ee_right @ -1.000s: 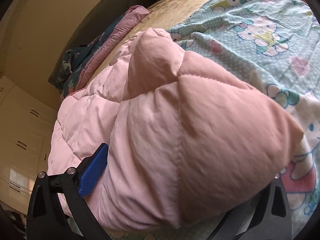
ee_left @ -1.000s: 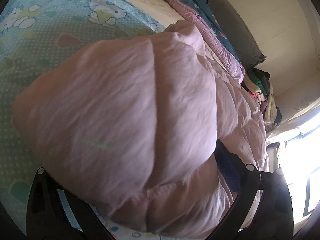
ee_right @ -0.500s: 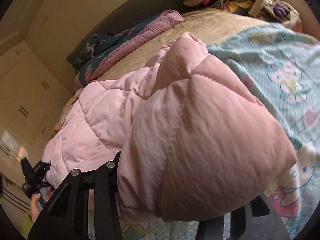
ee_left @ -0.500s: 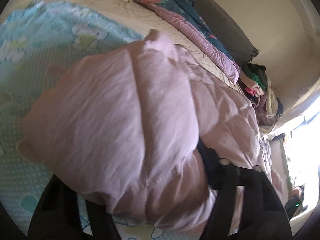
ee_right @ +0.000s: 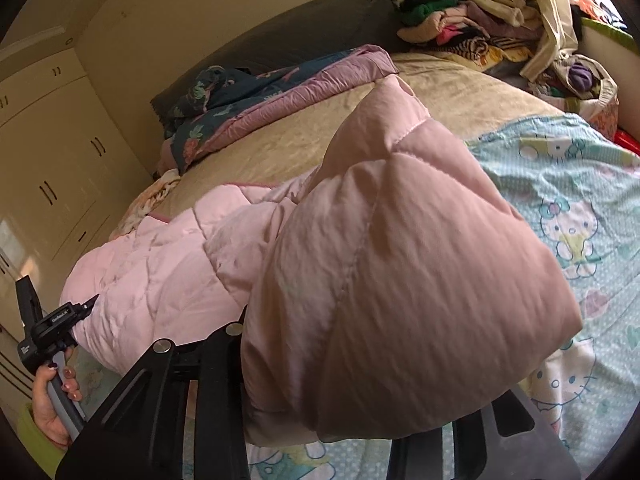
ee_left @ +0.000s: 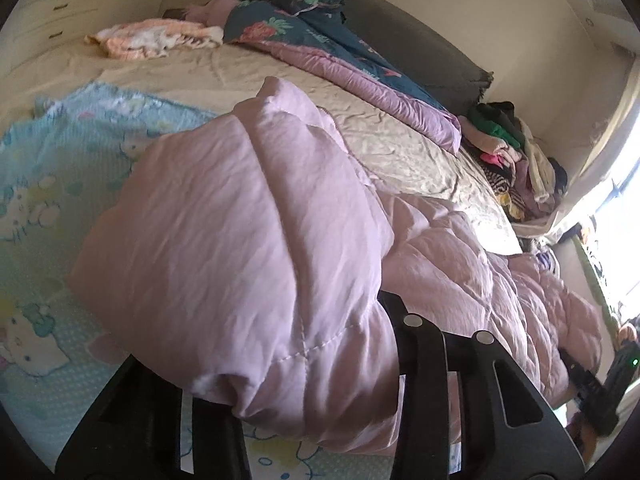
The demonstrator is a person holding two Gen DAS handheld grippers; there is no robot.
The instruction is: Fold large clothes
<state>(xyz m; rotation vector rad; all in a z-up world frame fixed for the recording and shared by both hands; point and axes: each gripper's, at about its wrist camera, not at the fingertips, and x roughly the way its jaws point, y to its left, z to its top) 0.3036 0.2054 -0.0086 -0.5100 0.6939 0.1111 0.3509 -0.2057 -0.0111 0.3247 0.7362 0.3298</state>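
Note:
A large pink quilted comforter (ee_left: 248,232) lies across the bed. My left gripper (ee_left: 296,392) is shut on a bunched corner of it, which bulges up between the black fingers (ee_left: 420,360). My right gripper (ee_right: 352,412) is shut on the other corner of the comforter (ee_right: 400,280), held above the bed. The left gripper (ee_right: 48,332) and the hand on it show at the left edge of the right wrist view. The right gripper (ee_left: 596,392) shows at the right edge of the left wrist view.
A light blue cartoon-cat sheet (ee_left: 48,184) and a beige sheet (ee_left: 240,76) cover the bed. A dark floral and mauve duvet (ee_left: 320,56) lies by the grey headboard (ee_right: 304,36). A heap of clothes (ee_right: 480,12) sits at one corner. Cream wardrobes (ee_right: 44,148) stand beside.
Both grippers have lifted and pulled back with the comforter corners. More of the bed, headboard and clothes heap has come into view. The comforter has stretched out between them.

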